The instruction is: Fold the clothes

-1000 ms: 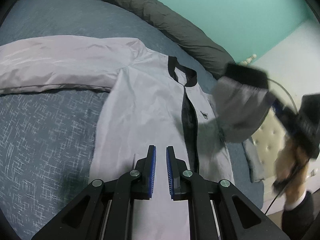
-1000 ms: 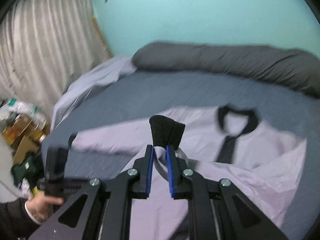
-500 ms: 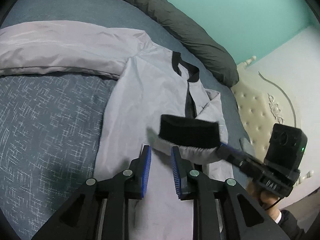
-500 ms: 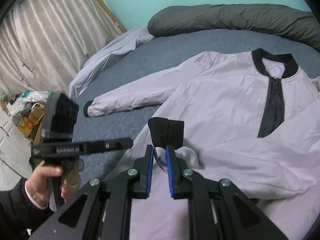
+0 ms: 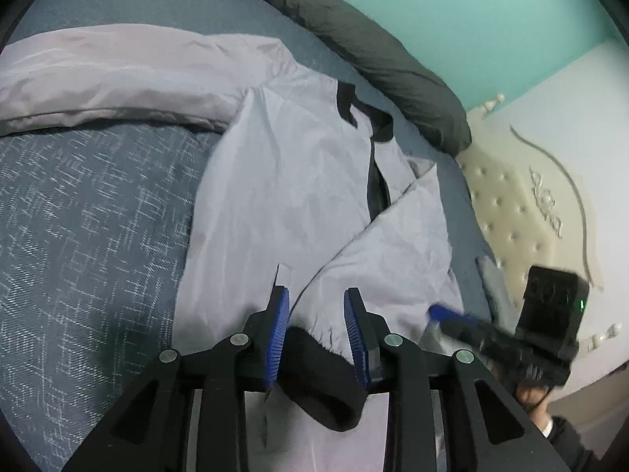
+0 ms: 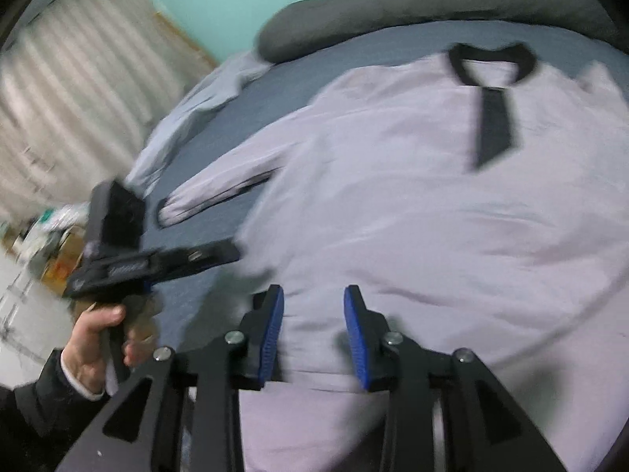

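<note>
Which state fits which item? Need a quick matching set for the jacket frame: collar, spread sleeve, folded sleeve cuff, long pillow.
Items:
1. collar
2. spread sleeve
3. folded sleeve cuff
4. long pillow

States:
A. dark grey, along the bed's far edge
B. black, lying between the left gripper's fingers
C. stretched out sideways on the blue bedspread
D. black band at the jacket's neck

Pairs: 1-D, 2-C, 3-B, 4-A
</note>
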